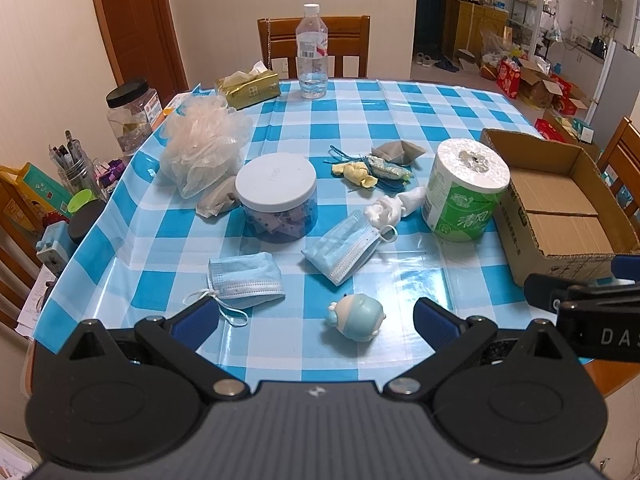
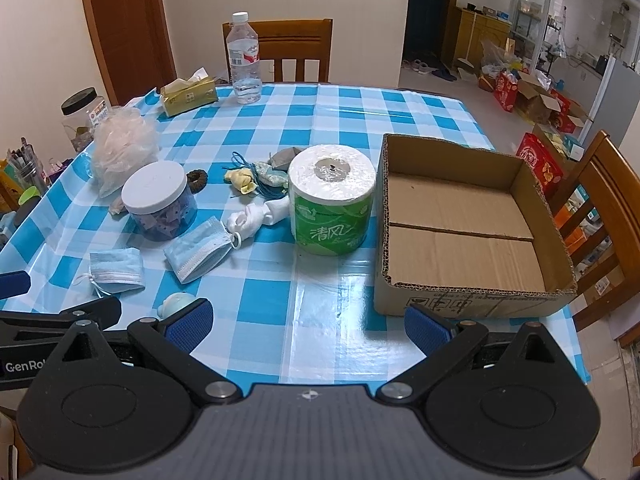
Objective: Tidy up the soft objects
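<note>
A table [image 2: 340,112] covered in a blue-and-white checked cloth carries all the items. At its right side stands an open cardboard box [image 2: 472,288], its floor bare. Just left of the box a toilet paper roll [image 2: 332,204] in green wrapping stands upright. Toward the far left lies a pale mesh bath pouf [image 1: 200,140], and near it stands a clear jar with a white lid [image 1: 276,196] holding small purple pieces. A water bottle [image 1: 312,52] and a gold tissue pack [image 1: 248,88] stand at the far edge, before a wooden chair [image 1: 348,40]. Two blue face masks lie flat in the middle: the left mask [image 1: 244,276] and the right mask [image 1: 344,250], the latter touching a knotted white cloth [image 1: 394,206]. Beyond these sits a cluster of small fabric pieces [image 1: 372,168], yellow, teal and grey. Nearest the cameras, a small blue squishy toy [image 1: 356,316] lies between the left gripper [image 1: 316,318] fingers, untouched. The left gripper is spread wide and holds nothing. The right gripper [image 2: 308,326] is likewise spread and holds nothing, poised over bare cloth near the box's front corner.
</note>
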A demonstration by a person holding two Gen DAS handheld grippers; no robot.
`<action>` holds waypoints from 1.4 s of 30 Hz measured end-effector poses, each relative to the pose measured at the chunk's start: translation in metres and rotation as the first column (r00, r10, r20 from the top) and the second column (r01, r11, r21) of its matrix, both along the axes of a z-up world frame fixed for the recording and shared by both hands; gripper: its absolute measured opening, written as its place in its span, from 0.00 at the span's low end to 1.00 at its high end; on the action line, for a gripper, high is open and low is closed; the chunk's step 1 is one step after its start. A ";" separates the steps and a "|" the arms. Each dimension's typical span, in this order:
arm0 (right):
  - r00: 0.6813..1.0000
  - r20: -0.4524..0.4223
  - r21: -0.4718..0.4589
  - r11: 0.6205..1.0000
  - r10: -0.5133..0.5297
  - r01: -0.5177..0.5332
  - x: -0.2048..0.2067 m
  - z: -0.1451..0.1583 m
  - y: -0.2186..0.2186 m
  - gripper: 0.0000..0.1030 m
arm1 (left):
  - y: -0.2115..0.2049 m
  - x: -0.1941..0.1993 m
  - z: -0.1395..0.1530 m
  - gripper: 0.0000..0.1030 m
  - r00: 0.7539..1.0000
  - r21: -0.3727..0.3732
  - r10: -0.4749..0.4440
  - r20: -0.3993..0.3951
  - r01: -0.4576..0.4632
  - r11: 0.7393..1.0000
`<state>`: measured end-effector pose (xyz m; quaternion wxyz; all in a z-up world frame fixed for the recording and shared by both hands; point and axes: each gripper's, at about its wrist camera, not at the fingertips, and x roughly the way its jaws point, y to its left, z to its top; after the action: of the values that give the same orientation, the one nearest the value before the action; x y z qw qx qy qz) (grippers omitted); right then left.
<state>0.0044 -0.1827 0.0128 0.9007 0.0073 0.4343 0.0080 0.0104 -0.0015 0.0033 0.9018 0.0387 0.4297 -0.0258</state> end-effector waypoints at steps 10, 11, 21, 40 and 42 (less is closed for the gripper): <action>0.998 0.018 -0.004 0.999 0.054 -0.053 0.001 -0.008 0.005 1.00 | 0.007 0.002 -0.010 0.99 0.999 -0.006 -0.019 0.037 0.019 1.000; 0.998 0.017 -0.003 0.998 0.063 -0.063 0.002 -0.009 0.005 1.00 | 0.008 0.002 -0.012 0.99 0.999 -0.007 -0.021 0.042 0.021 1.000; 0.987 0.020 -0.011 0.987 0.162 -0.162 0.007 -0.022 0.020 1.00 | 0.021 0.002 -0.030 0.99 0.997 -0.017 -0.034 0.064 0.036 0.999; 0.913 -0.020 -0.013 0.913 0.408 -0.409 0.038 -0.081 0.054 1.00 | 0.069 0.016 -0.076 0.99 1.000 0.007 0.029 0.011 -0.029 1.000; 0.906 -0.038 -0.005 0.907 0.421 -0.422 0.044 -0.093 0.059 1.00 | 0.074 0.018 -0.079 0.99 0.999 0.008 0.040 -0.002 -0.040 0.999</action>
<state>0.0484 -0.1240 -0.0799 0.8699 -0.0922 0.4416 0.1993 0.0287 0.0728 -0.0758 0.9014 0.0338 0.4315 -0.0059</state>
